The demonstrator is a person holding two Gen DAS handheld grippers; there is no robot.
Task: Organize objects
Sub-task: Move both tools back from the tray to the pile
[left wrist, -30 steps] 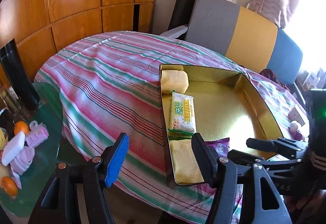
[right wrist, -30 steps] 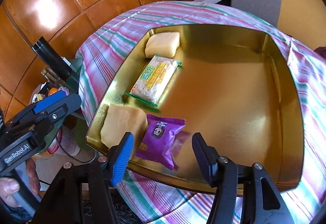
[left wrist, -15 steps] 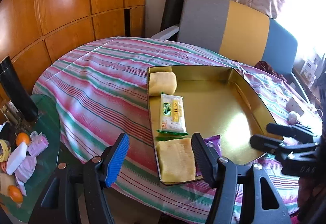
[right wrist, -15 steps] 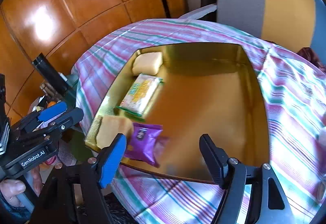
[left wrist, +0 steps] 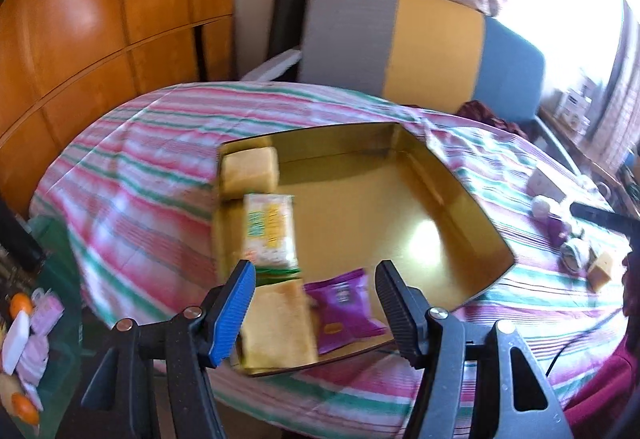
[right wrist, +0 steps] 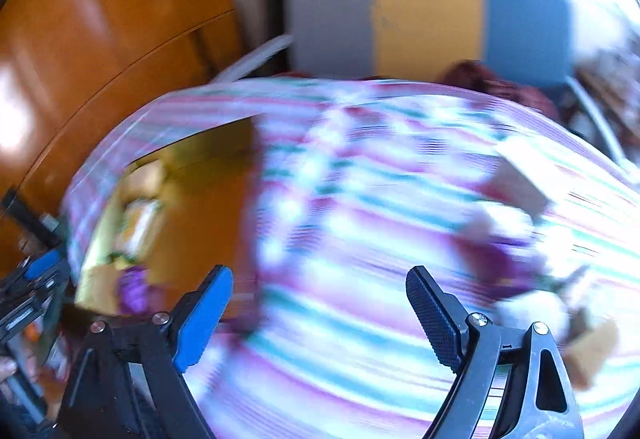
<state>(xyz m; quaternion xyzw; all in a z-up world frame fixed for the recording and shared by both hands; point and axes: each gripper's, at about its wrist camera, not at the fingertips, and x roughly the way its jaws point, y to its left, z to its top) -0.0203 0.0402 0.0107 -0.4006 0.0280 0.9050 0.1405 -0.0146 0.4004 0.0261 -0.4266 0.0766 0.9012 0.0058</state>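
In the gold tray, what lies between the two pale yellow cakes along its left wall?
In the left wrist view, one green-and-yellow wrapped snack lies between the far cake and the near cake in the gold tray.

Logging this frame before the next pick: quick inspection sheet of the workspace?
Surface: striped tablecloth over a round table.
Job's things: gold tray holds two yellow cakes, a yellow-green snack pack and a purple snack packet.
Clutter: loose small snacks on the cloth right of the tray, too blurred to name.
Grippers: left gripper open, empty, above the tray's near corner; right gripper open, empty, jaws just been opening, over cloth.
Cables: thin dark cable at the right edge.
Surroundings: wood panelling, grey-yellow-blue chair, side table with oranges.
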